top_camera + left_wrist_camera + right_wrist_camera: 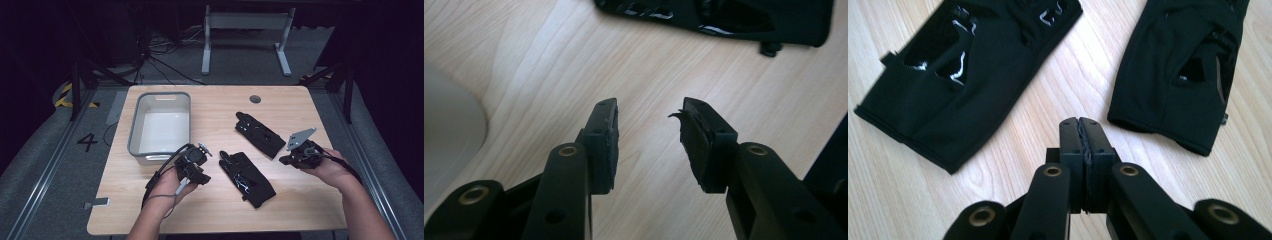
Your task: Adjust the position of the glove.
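A pale wood-grain table (220, 210) stands in a dark room; cables and a white frame's legs (282, 50) lie on the grey floor at 12 o'clock. A grey bin (160, 125), empty, sits at 10 o'clock. Two black gloves lie flat and apart: the near glove (248, 178) at centre, the far glove (261, 134) at 1 o'clock, probably laid out for collection into the bin. The left gripper (197, 167), at 7 o'clock beside the bin, holds its jaws wide over bare wood. The right gripper (1081, 131), at 4 o'clock, points between both glove cuffs, jaws pressed together and empty.
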Demonstrator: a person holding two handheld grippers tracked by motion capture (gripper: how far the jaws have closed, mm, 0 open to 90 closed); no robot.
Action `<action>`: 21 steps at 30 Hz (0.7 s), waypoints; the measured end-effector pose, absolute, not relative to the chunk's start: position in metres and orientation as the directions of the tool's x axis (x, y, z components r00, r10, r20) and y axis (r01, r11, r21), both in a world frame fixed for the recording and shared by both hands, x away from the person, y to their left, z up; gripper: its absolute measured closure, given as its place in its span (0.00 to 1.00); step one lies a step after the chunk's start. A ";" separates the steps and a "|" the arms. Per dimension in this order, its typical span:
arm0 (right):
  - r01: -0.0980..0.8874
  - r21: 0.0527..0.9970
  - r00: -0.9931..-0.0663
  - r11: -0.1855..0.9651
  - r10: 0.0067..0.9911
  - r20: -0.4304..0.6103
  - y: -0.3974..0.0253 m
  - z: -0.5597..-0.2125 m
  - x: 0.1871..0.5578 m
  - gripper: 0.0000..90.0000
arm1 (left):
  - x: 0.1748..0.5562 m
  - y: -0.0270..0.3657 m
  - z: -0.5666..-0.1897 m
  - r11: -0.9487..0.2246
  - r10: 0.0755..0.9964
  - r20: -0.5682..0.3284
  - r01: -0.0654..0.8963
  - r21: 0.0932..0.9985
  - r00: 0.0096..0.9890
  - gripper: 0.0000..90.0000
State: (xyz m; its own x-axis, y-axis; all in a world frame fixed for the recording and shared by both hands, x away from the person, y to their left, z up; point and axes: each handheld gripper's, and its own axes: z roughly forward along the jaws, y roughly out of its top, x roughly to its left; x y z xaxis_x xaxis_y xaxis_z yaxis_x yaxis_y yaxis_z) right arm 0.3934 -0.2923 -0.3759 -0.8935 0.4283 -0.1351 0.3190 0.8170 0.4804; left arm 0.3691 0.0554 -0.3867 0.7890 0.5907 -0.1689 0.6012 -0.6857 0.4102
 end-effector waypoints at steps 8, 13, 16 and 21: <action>0.313 0.538 -0.892 0.783 0.437 -0.117 -0.289 -0.379 0.394 0.99 | 0.369 0.055 -0.382 -0.656 0.621 -0.167 0.625 0.425 0.766 0.71; 0.327 0.546 -0.891 0.772 0.444 -0.093 -0.291 -0.381 0.395 0.99 | 0.367 0.046 -0.380 -0.671 0.590 -0.185 0.605 0.429 0.786 0.74; 0.333 0.545 -0.892 0.770 0.445 -0.084 -0.292 -0.383 0.392 0.99 | 0.365 0.041 -0.380 -0.697 0.562 -0.170 0.575 0.429 0.809 0.87; 0.341 0.550 -0.892 0.763 0.447 -0.067 -0.290 -0.382 0.388 0.99 | 0.370 0.037 -0.382 -0.698 0.569 -0.135 0.563 0.442 0.811 0.94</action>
State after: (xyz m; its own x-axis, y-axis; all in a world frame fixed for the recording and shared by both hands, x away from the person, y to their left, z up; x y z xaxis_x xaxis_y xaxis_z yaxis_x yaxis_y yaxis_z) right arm 0.3879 -0.2897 -0.3822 -0.8919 0.4472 -0.0667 0.3412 0.7625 0.5497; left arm 0.3696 0.0370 -0.3821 0.8114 0.5685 -0.1355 0.5630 -0.6981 0.4424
